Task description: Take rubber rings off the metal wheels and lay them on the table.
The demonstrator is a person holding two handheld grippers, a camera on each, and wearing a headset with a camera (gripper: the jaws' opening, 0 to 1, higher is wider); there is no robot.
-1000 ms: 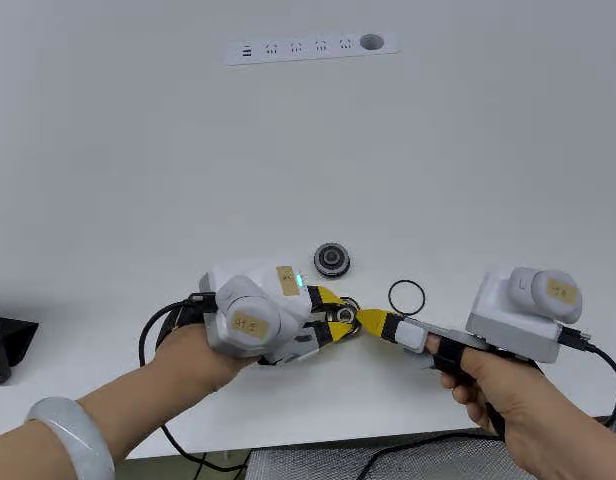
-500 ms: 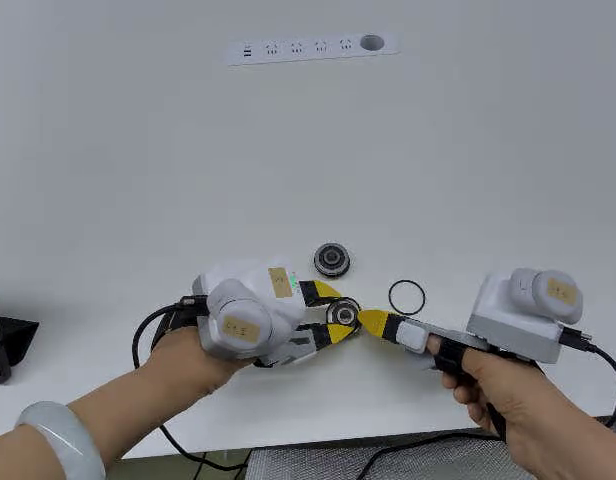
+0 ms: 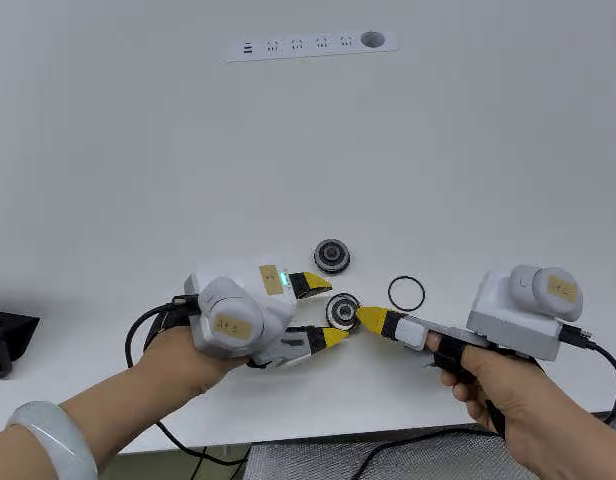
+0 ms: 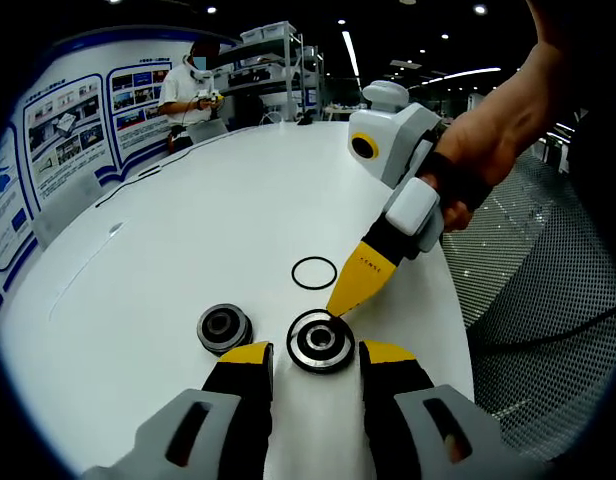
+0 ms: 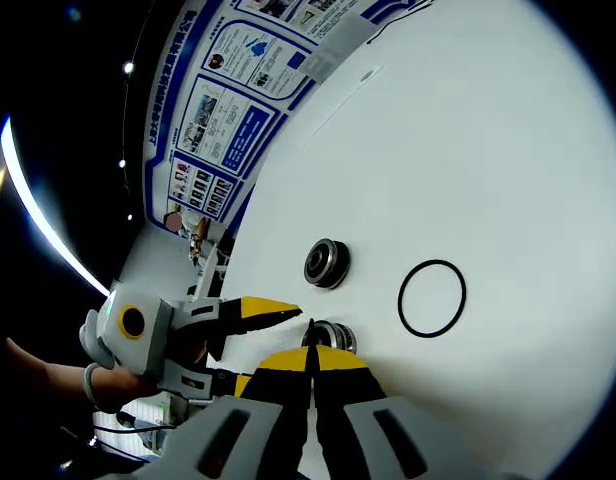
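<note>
Head view, lower centre: left gripper [image 3: 334, 308] spread wide around a metal wheel [image 3: 342, 311], right gripper [image 3: 363, 317] tips pressed together touching it, loose rubber ring [image 3: 406, 294] just right; left gripper view, bottom centre: wheel [image 4: 320, 341] between parted jaws; right gripper view, bottom centre: jaws closed at the wheel [image 5: 330, 335].

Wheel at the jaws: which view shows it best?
Left gripper view: the wheel lies whole and close between the open jaws. The head view shows it small; in the right gripper view shut jaws cover part of it.

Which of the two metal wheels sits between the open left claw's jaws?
The nearer wheel, at the right claw's tip; the other wheel lies farther back, apart from both claws.
</note>
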